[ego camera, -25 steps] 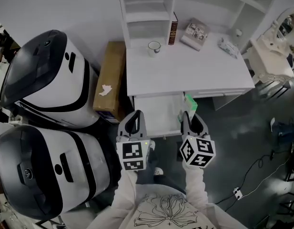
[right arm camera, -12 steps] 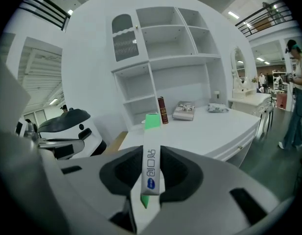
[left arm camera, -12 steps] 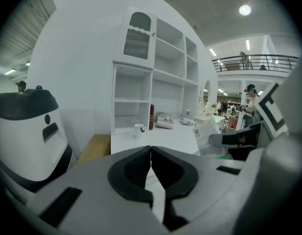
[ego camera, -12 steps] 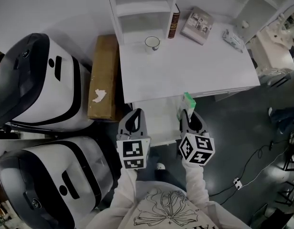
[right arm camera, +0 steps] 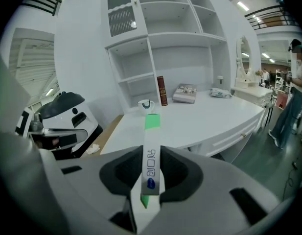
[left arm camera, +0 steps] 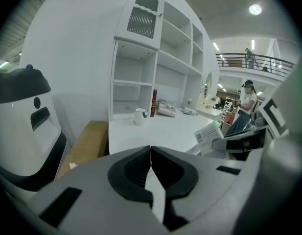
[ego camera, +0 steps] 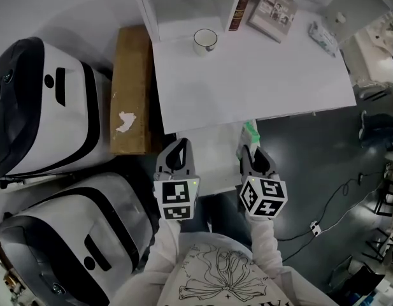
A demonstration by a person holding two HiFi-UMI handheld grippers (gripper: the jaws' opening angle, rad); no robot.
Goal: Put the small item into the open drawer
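Two grippers hang side by side at the front edge of the white desk (ego camera: 247, 75), over its open drawer (ego camera: 212, 164). The right gripper (ego camera: 248, 152) pinches a small flat box (ego camera: 250, 132), white with a green end, held edge-on between its dark pads (right arm camera: 124, 173). The box sticks out forward past the jaw tips. In the head view it lies over the drawer's right edge, just under the desk's front edge; whether it touches the drawer cannot be told. The left gripper (ego camera: 178, 148) has its jaws pressed together with nothing between them, and sits near the drawer's left edge. On the desk, a cup (ego camera: 205, 40) stands toward the back left corner, just before the shelf unit (ego camera: 183, 2). An upright book (ego camera: 239, 6), a booklet (ego camera: 274, 11) lying flat and a packet (ego camera: 325, 38) follow along the back edge toward the right corner. A cardboard box (ego camera: 129, 75) lies along the desk's left side, with a crumpled paper (ego camera: 125, 121) on top. Beyond it stand large white-and-black machines (ego camera: 43, 101).
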